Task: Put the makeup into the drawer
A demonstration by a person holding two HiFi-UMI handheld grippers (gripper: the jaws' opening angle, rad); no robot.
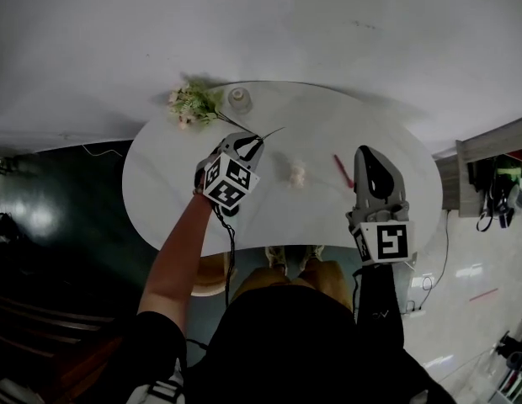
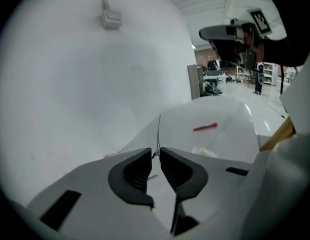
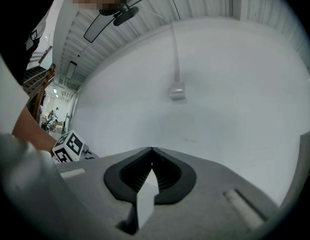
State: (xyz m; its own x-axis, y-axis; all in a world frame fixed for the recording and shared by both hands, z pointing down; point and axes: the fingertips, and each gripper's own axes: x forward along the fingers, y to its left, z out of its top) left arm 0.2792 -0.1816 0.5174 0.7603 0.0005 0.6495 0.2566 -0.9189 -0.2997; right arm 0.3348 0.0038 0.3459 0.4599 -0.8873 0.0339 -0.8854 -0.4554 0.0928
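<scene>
**Black, wire-thin makeup stick pinched in the left tongs over the table**

Black and hair-thin, the makeup stick (image 2: 159,129) was clamped at its lower end between the tips of the left gripper (image 2: 157,153). Its long axis ran straight out from the jaws, in line with them. In the head view the stick (image 1: 274,131) slanted up and to the right, its free end aimed at the far edge of the table (image 1: 345,124). It looked rigid and very slender; what sort of makeup it was could not be told. The left gripper (image 1: 254,141) was held over the left half of the table.

The table top was smooth, white and oval, set against a plain white wall. On it, right of the held stick, lay a small cream, crumpled lump (image 1: 297,173) and beyond that a slim red stick (image 1: 343,170), the two apart from one another. Both also showed ahead of the left jaws, the red stick (image 2: 205,127) farther off than the lump (image 2: 205,152). At the table's far left stood a bunch of pale flowers (image 1: 192,103) with a small clear jar (image 1: 238,99) just beside it.

The right gripper (image 1: 366,150) was over the table's right side, its ribbed dark pads pressed together on nothing (image 3: 152,150) and facing the wall.
</scene>
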